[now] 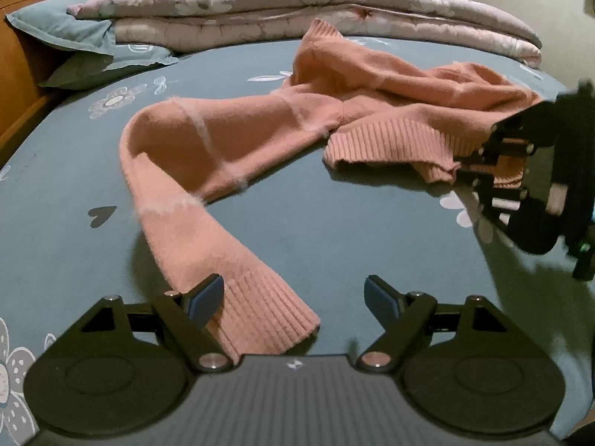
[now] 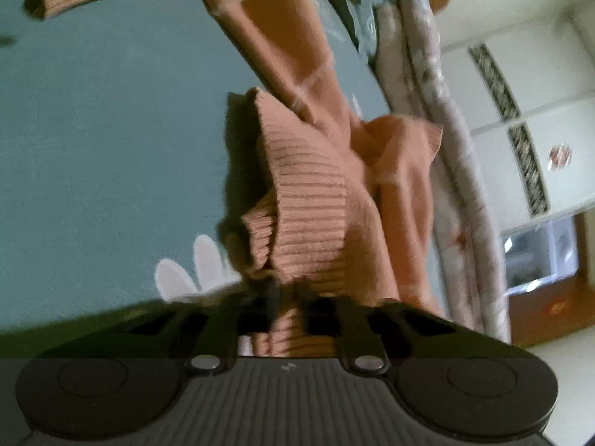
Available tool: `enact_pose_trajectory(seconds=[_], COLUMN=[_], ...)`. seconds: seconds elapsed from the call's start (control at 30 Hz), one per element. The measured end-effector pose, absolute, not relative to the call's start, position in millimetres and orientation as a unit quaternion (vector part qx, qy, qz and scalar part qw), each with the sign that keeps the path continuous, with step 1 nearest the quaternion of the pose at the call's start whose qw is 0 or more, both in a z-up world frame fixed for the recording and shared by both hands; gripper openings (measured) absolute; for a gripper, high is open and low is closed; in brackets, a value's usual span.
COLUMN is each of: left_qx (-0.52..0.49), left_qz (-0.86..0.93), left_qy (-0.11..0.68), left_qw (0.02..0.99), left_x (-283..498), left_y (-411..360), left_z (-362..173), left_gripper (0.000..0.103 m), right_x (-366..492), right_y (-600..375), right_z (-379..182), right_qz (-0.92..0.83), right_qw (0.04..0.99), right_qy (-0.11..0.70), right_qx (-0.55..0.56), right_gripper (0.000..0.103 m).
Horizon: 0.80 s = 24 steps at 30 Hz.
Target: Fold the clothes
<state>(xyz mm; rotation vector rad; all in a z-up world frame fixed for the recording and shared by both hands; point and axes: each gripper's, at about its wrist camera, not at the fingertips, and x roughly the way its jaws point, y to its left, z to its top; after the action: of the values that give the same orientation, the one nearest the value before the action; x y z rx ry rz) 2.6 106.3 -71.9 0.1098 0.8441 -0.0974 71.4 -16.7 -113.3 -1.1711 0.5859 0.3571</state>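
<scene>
A salmon-pink knit sweater (image 1: 372,85) lies crumpled on the teal bedsheet (image 1: 316,223). One sleeve (image 1: 193,141) stretches toward the left wrist camera. Its ribbed cuff (image 1: 267,316) lies between the fingers of my left gripper (image 1: 293,297), which is open; the cuff rests against the left finger (image 1: 206,297) and is not pinched. In the left wrist view my right gripper (image 1: 479,171) sits at the right edge, clamped on the ribbed hem (image 1: 390,141). The right wrist view is rolled sideways and shows the right gripper (image 2: 284,297) shut on that hem (image 2: 308,193), which bunches in front of it.
A folded pink floral quilt (image 1: 297,11) runs along the far side of the bed. A teal pillow (image 1: 63,26) and a wooden headboard (image 1: 22,67) are at the far left. Bare sheet lies between the sleeve and the hem. The right wrist view shows wardrobe doors (image 2: 520,111).
</scene>
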Motion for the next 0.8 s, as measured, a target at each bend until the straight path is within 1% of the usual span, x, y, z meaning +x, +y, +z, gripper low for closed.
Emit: enact_pose_trajectory(seconds=[0.17,0.3,0.37,0.47,0.57,0.7,0.8], left_qx=[0.062,0.090,0.112,0.179,0.264,0.353,0.400], left_qz=[-0.057,-0.081,-0.098,-0.136,-0.173,-0.204,-0.224], left_qy=[0.402,0.384,0.367,0.319,0.251,0.186,0.155], left_qw=[0.912,0.916,0.918,0.921,0.915,0.894,0.875], left_x=[-1.9,4.2,10.0,17.0,21.7,33.9,44.5], left_y=[103.4,87.5,75.7,49.0,17.1,-20.3,-38.9], left_z=[-68.5,-66.5,-65.4,-62.7,-63.7,-76.1,-85.9], left_gripper=[0.083,0.083,0.082,0.083,0.083,0.083,0.083], right_x=[67.9,68.5,73.2,82.8,88.1,88.3,87.6], right_y=[-29.6,-44.2,-50.1,-58.0,-62.0,-63.9,-68.2], right_z=[-65.0,-20.1,-9.0,-4.1,-5.5,-6.7,-4.7], right_qz=[0.172,0.182,0.190,0.199,0.206,0.215,0.223], right_qw=[0.835,0.868,0.874,0.878,0.878,0.877,0.876], right_qy=[0.287,0.298,0.308,0.324,0.329,0.328,0.330], right_qx=[-0.437,-0.352,-0.323,-0.293,-0.280,-0.278,-0.273], right_gripper=[0.007,0.007,0.007,0.007,0.007,0.007,0.007])
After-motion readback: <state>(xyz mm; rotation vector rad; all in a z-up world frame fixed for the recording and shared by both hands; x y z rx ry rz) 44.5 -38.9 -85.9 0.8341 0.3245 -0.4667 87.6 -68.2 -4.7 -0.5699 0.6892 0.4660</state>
